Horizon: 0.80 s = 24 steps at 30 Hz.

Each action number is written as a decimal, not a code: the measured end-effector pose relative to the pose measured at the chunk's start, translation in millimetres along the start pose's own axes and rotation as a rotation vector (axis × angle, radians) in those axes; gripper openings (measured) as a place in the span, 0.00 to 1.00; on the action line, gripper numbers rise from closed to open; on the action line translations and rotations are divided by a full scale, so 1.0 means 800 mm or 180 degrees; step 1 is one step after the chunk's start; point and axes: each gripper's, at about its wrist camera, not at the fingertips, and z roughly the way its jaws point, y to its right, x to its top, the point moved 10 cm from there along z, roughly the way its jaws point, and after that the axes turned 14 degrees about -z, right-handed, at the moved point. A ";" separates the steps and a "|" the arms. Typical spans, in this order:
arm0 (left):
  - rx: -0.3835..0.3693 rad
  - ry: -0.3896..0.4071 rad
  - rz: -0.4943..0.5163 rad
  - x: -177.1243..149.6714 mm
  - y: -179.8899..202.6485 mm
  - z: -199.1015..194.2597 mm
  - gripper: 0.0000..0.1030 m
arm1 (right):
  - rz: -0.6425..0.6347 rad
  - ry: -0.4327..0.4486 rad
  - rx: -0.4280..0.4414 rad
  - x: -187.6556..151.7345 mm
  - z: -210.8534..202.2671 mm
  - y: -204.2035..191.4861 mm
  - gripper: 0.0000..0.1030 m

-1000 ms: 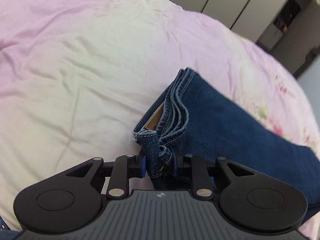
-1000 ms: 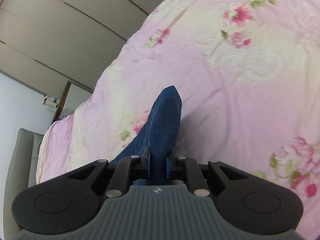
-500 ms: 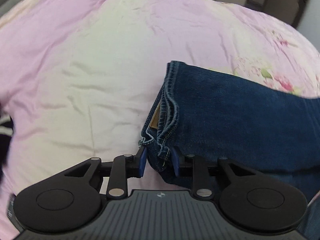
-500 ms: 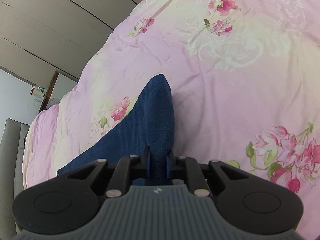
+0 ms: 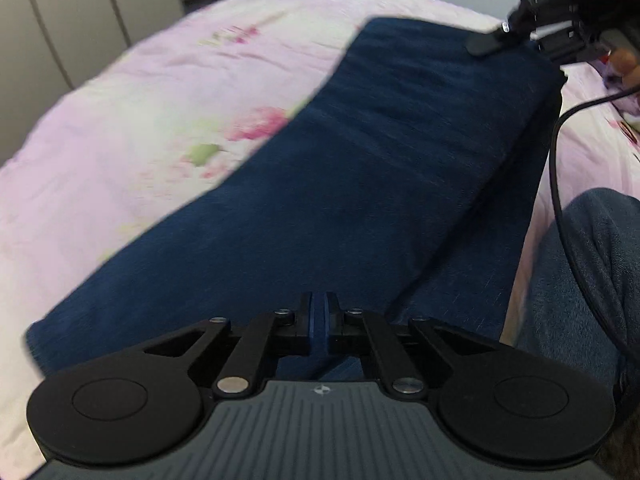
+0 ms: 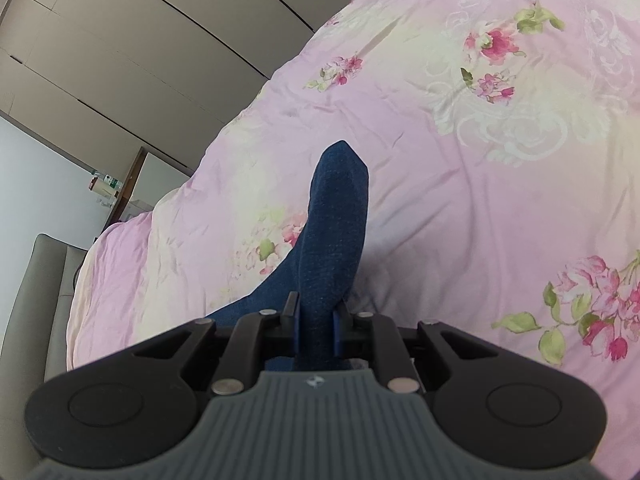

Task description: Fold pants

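Now: both grippers on the denim

We see the left gripper (image 5: pixel 319 316) with jaws together, pinching an edge of the pants (image 5: pixel 360 168); the pants lie folded along the pink floral bedspread (image 5: pixel 132 128); the right gripper (image 6: pixel 316 314) is clamped on a raised denim fold; left view is motion-blurred.
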 end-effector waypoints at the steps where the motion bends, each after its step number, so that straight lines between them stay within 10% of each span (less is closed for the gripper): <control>1: -0.0044 -0.0061 0.0012 0.000 0.005 0.016 0.04 | 0.0010 0.0011 -0.0010 -0.001 0.000 0.000 0.10; 9: -0.0274 -0.0436 0.0177 -0.009 0.016 0.070 0.00 | 0.0014 -0.0036 0.0009 -0.008 0.006 -0.002 0.10; 24: 0.0170 -0.0431 0.0321 0.133 -0.078 0.150 0.00 | -0.0328 0.0027 -0.0131 -0.003 0.012 -0.021 0.10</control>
